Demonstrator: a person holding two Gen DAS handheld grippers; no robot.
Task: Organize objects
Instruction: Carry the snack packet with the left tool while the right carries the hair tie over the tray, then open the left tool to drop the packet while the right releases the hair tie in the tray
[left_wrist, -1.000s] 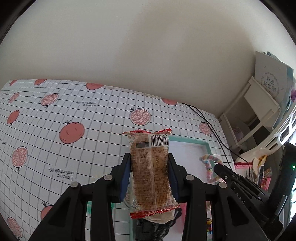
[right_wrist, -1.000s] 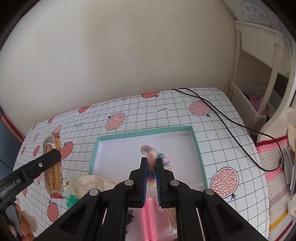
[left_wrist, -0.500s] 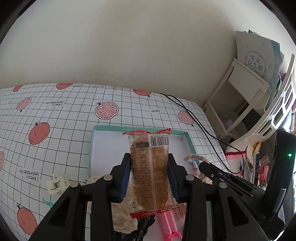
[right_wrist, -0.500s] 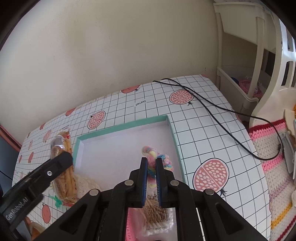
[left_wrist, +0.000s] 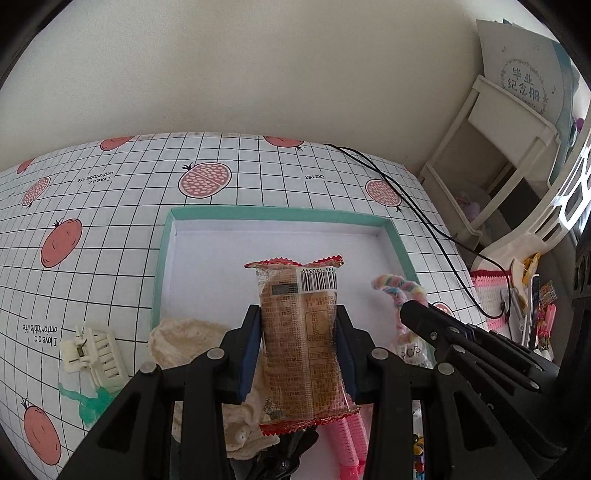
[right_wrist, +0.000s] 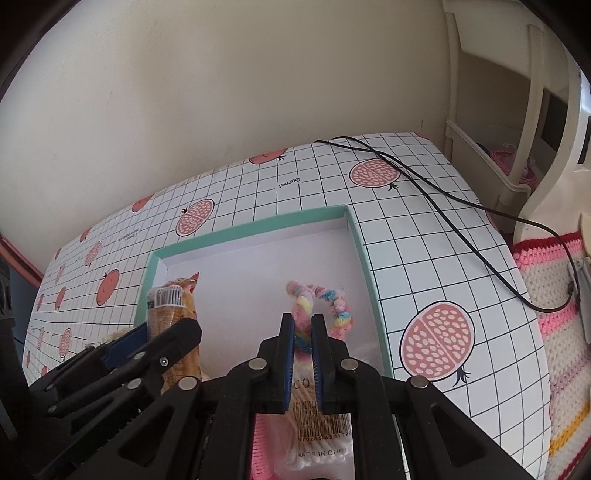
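Two grippers hang over the mint-rimmed white cardboard tray (left_wrist: 398, 246): the left gripper (left_wrist: 297, 339) clamps an upright brown snack packet (left_wrist: 301, 339), the right gripper (right_wrist: 303, 334) pinches a pastel twisted chenille loop (right_wrist: 325, 301) above the tray's right side.

Plain cream wall (left_wrist: 258, 66) behind — a cream shelf unit (left_wrist: 491, 147) stands in the right corner.

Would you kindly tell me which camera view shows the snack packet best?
The left wrist view: the snack packet faces the camera, barcode visible, clamped in the left gripper. The right wrist view catches only its top, edge-on, at the left.
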